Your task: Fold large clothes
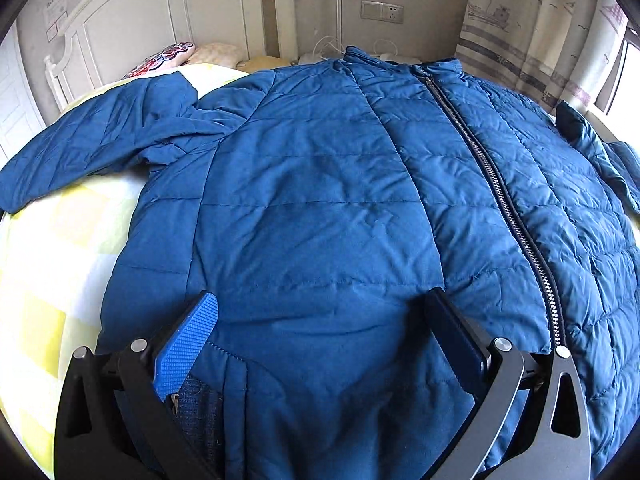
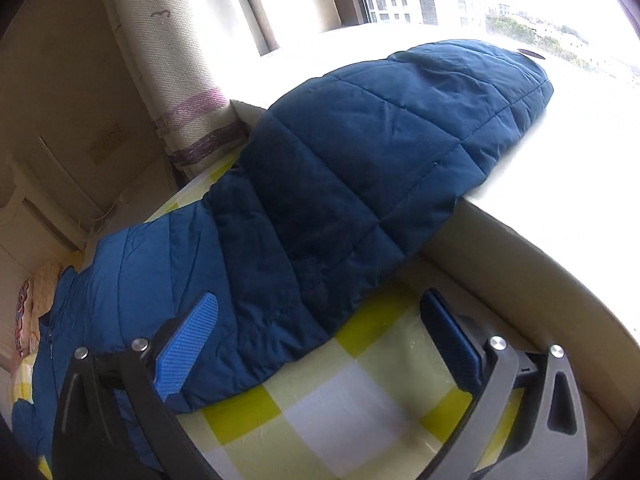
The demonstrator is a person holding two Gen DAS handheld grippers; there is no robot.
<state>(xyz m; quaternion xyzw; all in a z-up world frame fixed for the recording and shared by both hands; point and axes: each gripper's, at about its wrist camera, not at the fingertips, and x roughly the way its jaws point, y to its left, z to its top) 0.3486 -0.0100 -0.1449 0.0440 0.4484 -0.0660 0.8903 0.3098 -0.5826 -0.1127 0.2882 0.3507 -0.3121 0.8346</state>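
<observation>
In the left wrist view, the left gripper hangs with its blue pads spread wide over the hem of a blue quilted jacket, which lies front-up and zipped on a yellow-checked bedsheet, one sleeve stretched toward the headboard. In the right wrist view, the right gripper is likewise spread and pinching nothing, above the bedsheet just beside the jacket's other sleeve, whose cuff end rests up on the bright window sill near a curtain.

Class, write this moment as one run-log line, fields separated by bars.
blue quilted zip-up jacket flat on yellow-checked bedsheet, zipped | left gripper open over hem | right gripper open near sleeve draped on windowsill | no fold yet
</observation>
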